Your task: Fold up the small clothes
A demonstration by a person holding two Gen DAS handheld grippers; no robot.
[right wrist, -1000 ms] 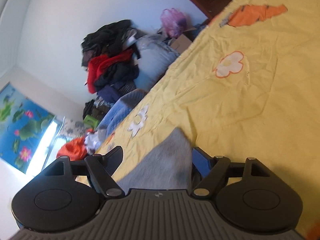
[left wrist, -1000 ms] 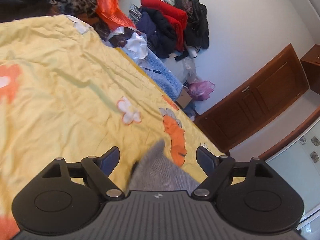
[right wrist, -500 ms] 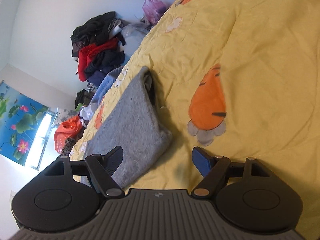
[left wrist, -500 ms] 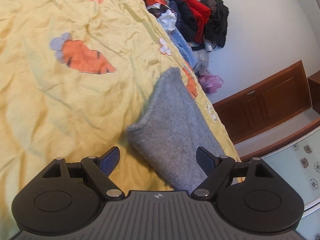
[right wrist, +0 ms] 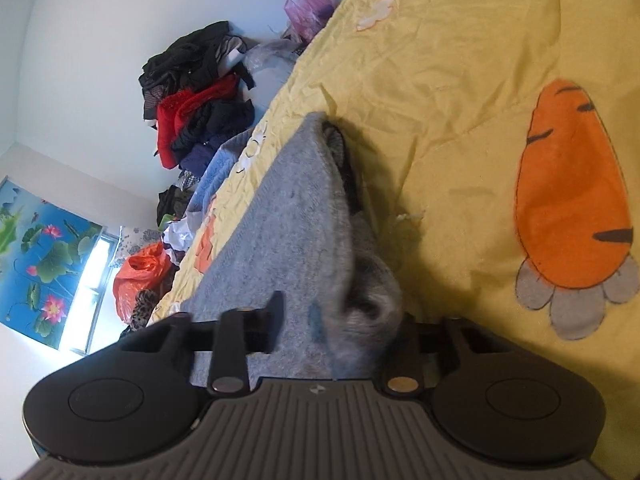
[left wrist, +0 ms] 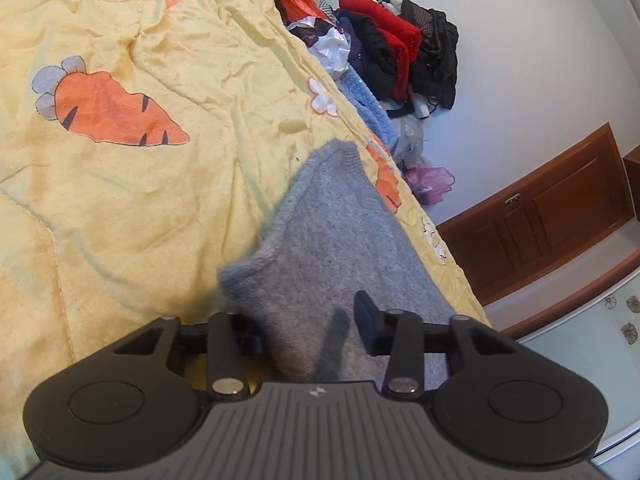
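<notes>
A grey knit garment (left wrist: 332,240) lies folded in a long strip near the edge of a yellow carrot-print bedspread (left wrist: 120,200). My left gripper (left wrist: 306,328) is at the strip's near end. Its jaws are closing, with the cloth bunched between them and one finger partly under the edge. In the right wrist view the same garment (right wrist: 296,216) shows a dark inner layer along its fold, on the bedspread (right wrist: 460,80). My right gripper (right wrist: 340,324) is closing on the other near corner; a blurred wad of grey cloth fills the gap and hides the right finger.
A heap of dark and red clothes (left wrist: 396,48) (right wrist: 196,92) is piled against the wall beyond the bed. An orange bag (right wrist: 138,276), a purple bag (left wrist: 430,184) and a brown wooden cabinet (left wrist: 560,208) stand off the bed's edge.
Both grippers came down and forward onto the garment's near end. Their jaws went from wide apart to narrowed on the grey cloth, which now bunches between the fingers.
</notes>
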